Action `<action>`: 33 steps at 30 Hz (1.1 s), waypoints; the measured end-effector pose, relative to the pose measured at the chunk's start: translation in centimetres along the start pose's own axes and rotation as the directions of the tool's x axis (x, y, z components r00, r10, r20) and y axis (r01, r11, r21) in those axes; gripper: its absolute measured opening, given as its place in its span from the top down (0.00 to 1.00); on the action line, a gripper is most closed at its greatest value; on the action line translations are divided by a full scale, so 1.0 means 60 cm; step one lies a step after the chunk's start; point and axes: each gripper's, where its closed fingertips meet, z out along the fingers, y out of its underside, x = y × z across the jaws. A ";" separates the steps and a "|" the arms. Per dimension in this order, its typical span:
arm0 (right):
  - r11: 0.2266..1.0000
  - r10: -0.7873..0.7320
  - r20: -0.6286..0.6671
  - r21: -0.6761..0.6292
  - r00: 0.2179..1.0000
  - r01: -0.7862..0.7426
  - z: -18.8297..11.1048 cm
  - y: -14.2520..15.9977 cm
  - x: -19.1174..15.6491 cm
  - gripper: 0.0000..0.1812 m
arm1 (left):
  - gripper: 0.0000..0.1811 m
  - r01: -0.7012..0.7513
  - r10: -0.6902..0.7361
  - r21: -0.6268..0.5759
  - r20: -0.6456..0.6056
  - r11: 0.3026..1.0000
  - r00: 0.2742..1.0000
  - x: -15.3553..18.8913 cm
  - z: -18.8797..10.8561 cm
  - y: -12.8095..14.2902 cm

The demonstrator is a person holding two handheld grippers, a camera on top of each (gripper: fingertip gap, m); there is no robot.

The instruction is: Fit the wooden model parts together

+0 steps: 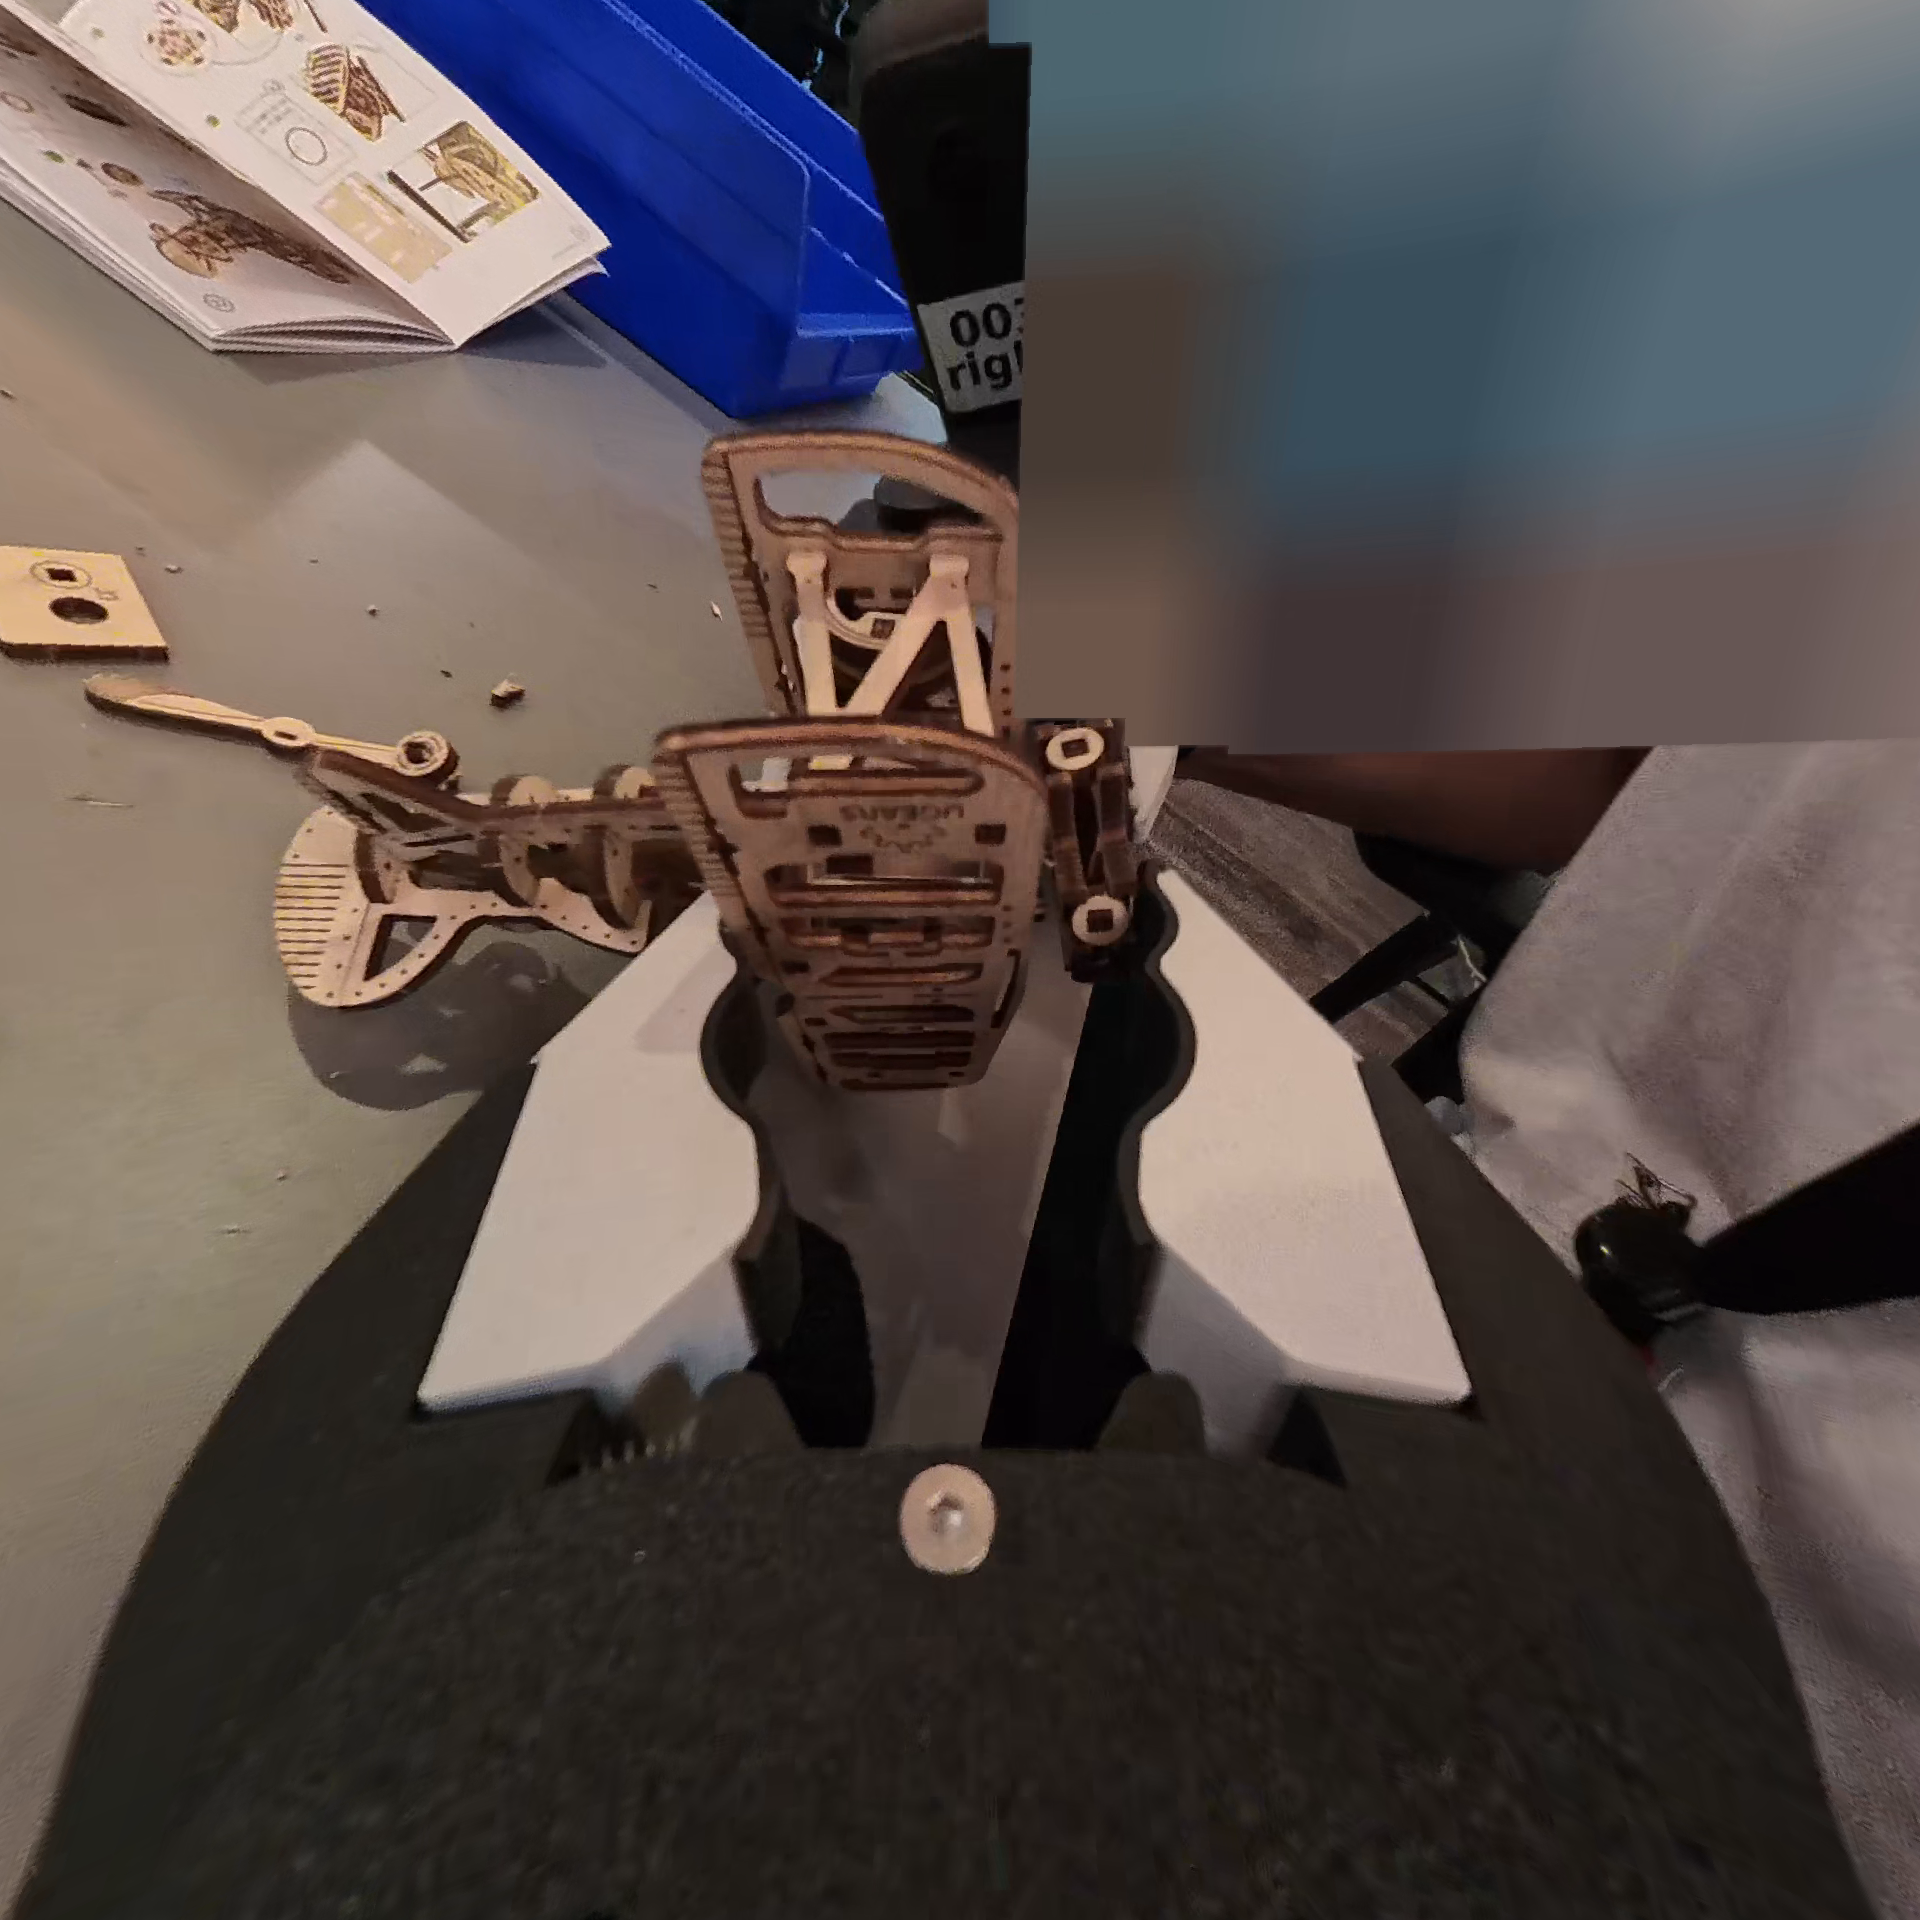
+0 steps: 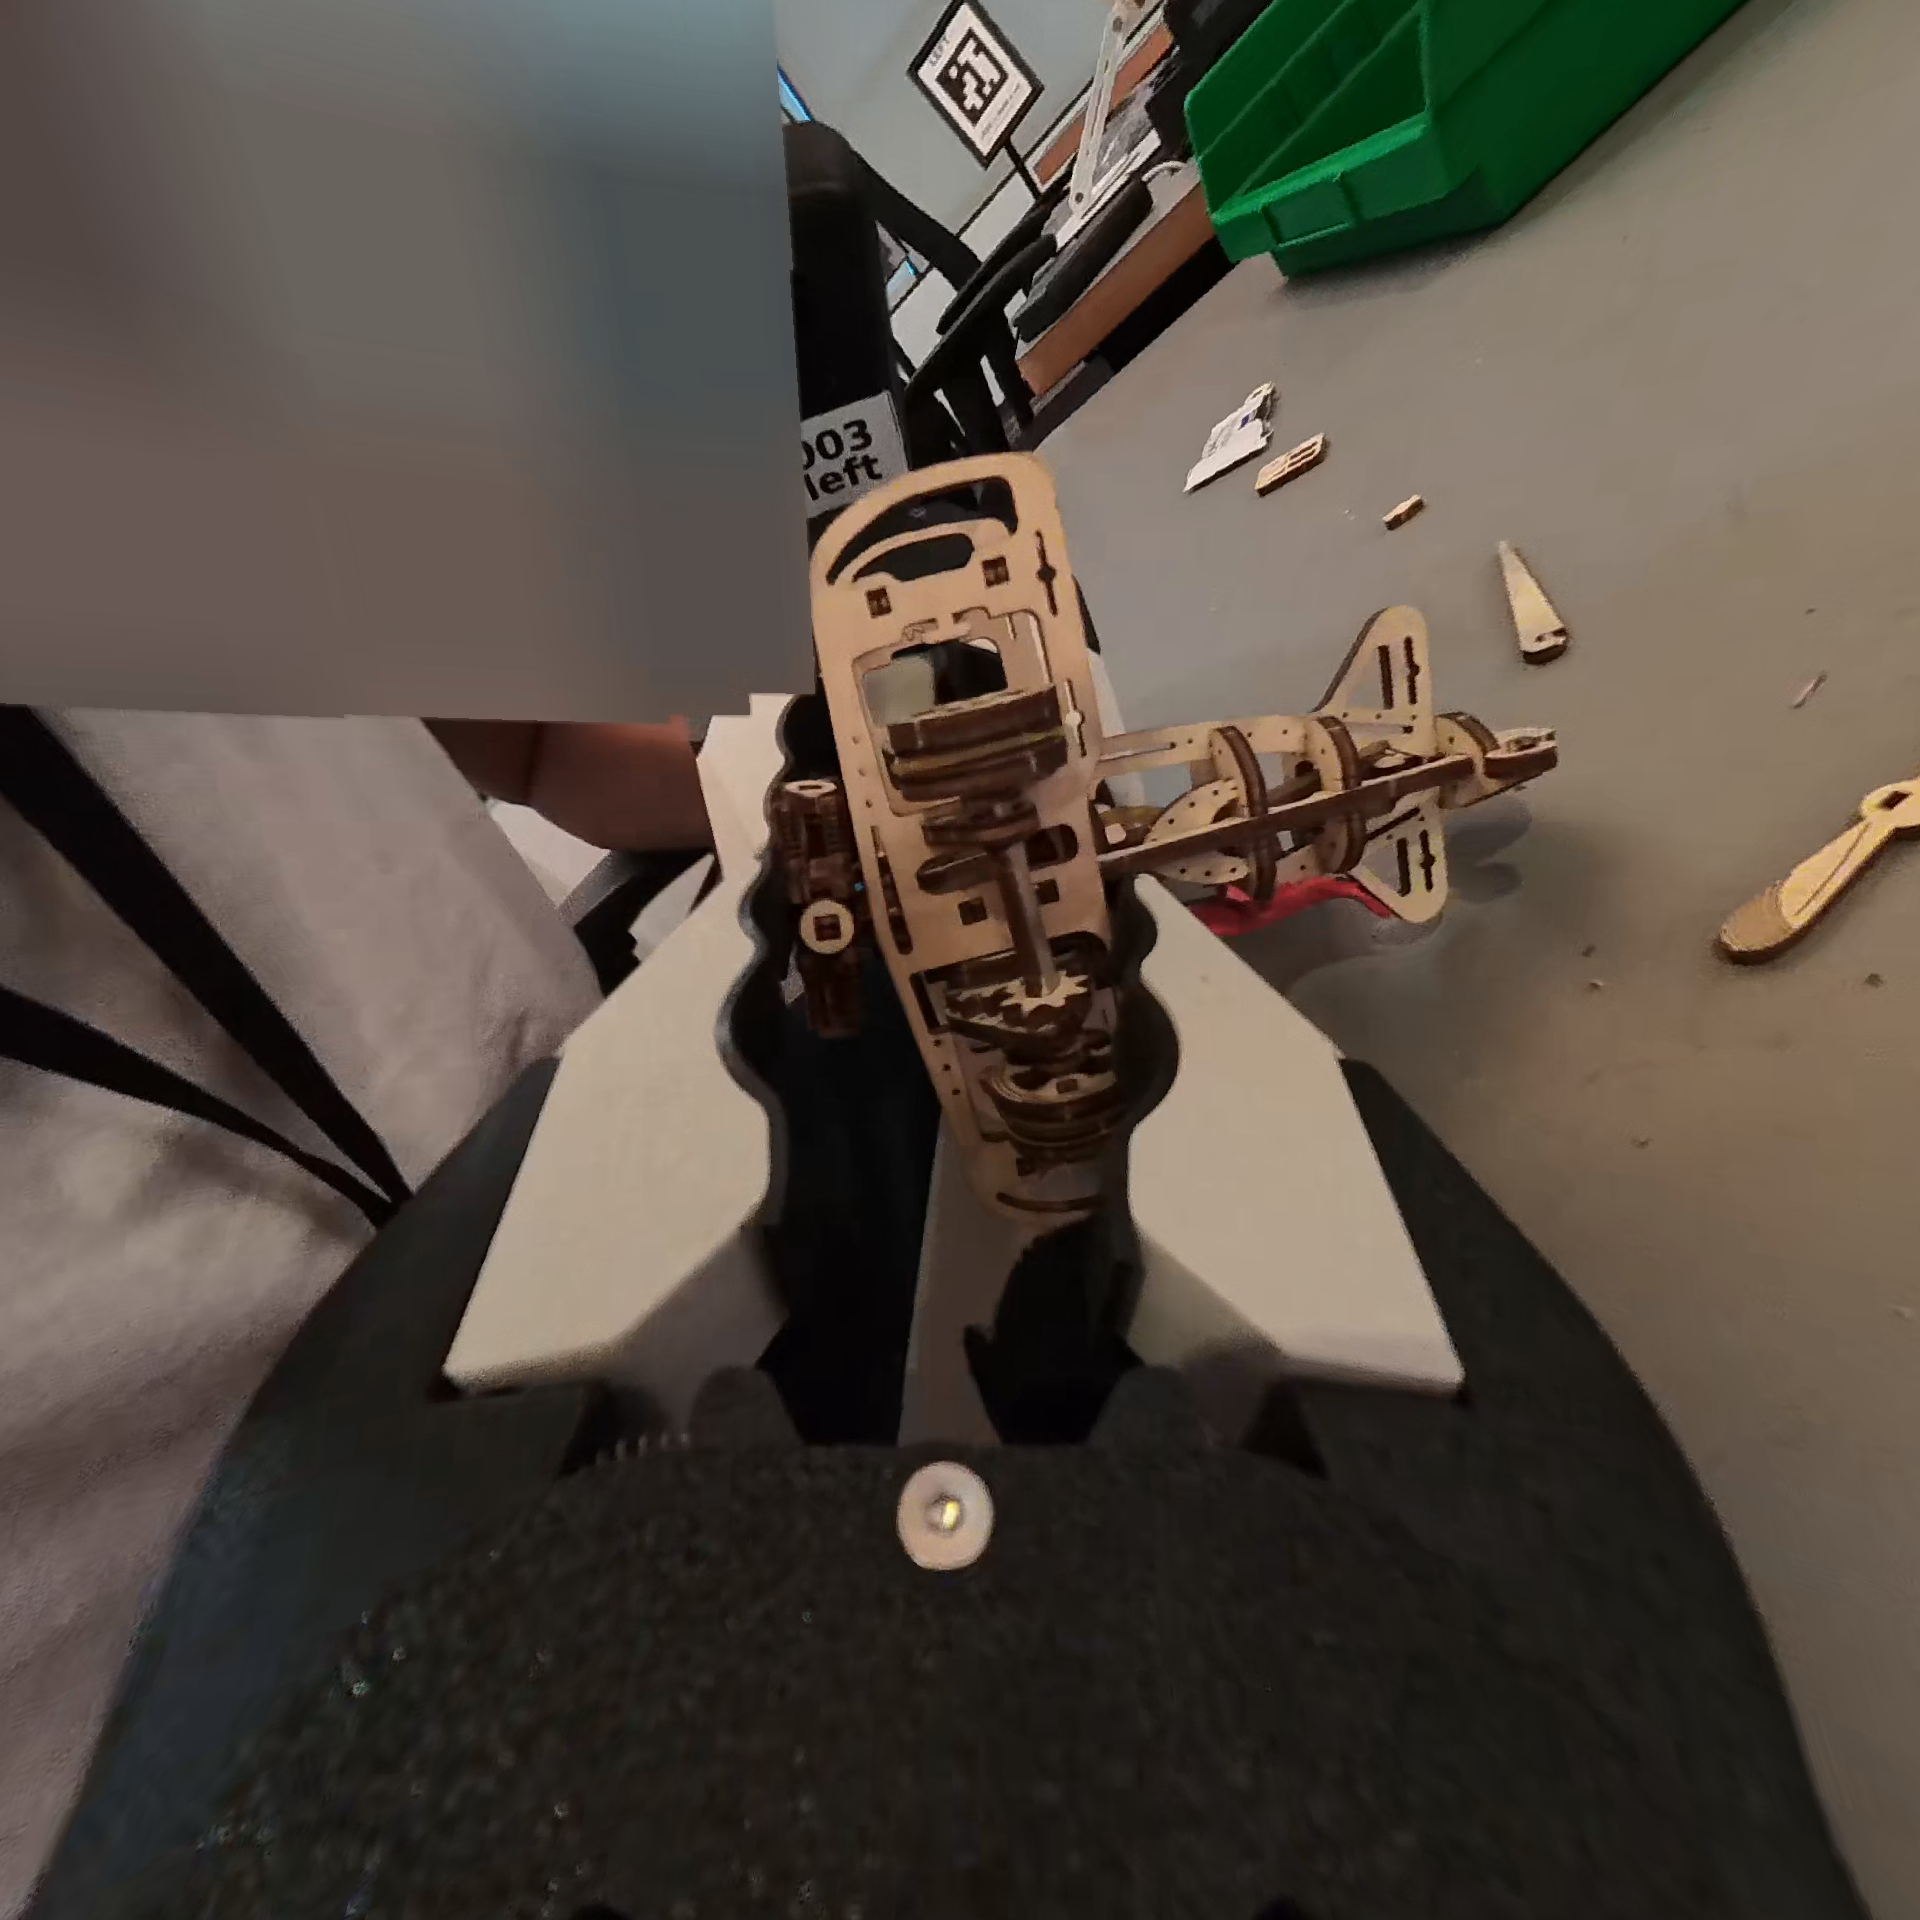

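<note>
A wooden biplane model (image 1: 883, 914) is held in the air between both grippers, just above the grey table (image 1: 208, 1091). My left gripper (image 1: 935, 966) is shut on one end of its wings, white fingers (image 1: 623, 1143) on either side. The fuselage and tail (image 1: 343, 914) stick out to the left. In the right wrist view my right gripper (image 2: 935, 956) is shut on the opposite wing end of the model (image 2: 966, 831), and the tail (image 2: 1392, 758) points right. A loose flat wooden propeller-like piece (image 1: 208, 717) lies on the table beyond the tail and also shows in the right wrist view (image 2: 1818, 862).
An open instruction booklet (image 1: 291, 177) and a blue bin (image 1: 675, 187) lie at the back left. A square wooden offcut (image 1: 78, 613) lies at the left. A green bin (image 2: 1403, 135), small wooden bits (image 2: 1288, 462) and a pointed piece (image 2: 1527, 613) lie to the right. A person in white clothing (image 1: 1662, 1039) is close behind.
</note>
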 end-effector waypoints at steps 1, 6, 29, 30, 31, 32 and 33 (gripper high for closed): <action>1.000 -0.013 0.000 -0.003 1.000 0.013 0.000 0.001 -0.001 0.66 | 0.63 -0.004 0.004 -0.003 0.000 1.000 1.000 0.001 0.000 0.001; 0.996 -0.090 -0.004 -0.017 0.996 0.090 0.001 0.008 -0.003 0.66 | 0.64 -0.016 0.015 -0.019 -0.011 1.000 1.000 0.003 -0.001 0.004; 0.999 -0.036 0.028 -0.028 0.999 0.037 0.000 0.008 -0.003 0.65 | 0.64 -0.020 0.020 -0.036 -0.008 0.999 1.000 0.001 -0.001 0.006; 0.999 -0.035 0.028 -0.027 0.999 0.036 0.001 0.008 -0.003 0.65 | 0.64 -0.020 0.020 -0.038 -0.009 0.999 1.000 0.001 -0.001 0.007; 0.999 -0.030 0.029 -0.028 0.999 0.030 0.001 0.008 -0.003 0.65 | 0.64 -0.018 0.018 -0.038 -0.011 0.999 1.000 0.001 -0.002 0.006; 0.999 -0.024 0.030 -0.029 0.999 0.025 0.001 0.008 -0.002 0.65 | 0.64 -0.016 0.016 -0.038 -0.013 0.999 1.000 0.002 -0.002 0.006; 0.999 -0.023 0.030 -0.029 0.999 0.024 0.001 0.008 -0.002 0.65 | 0.64 -0.018 0.018 -0.038 -0.009 0.999 1.000 0.001 -0.001 0.006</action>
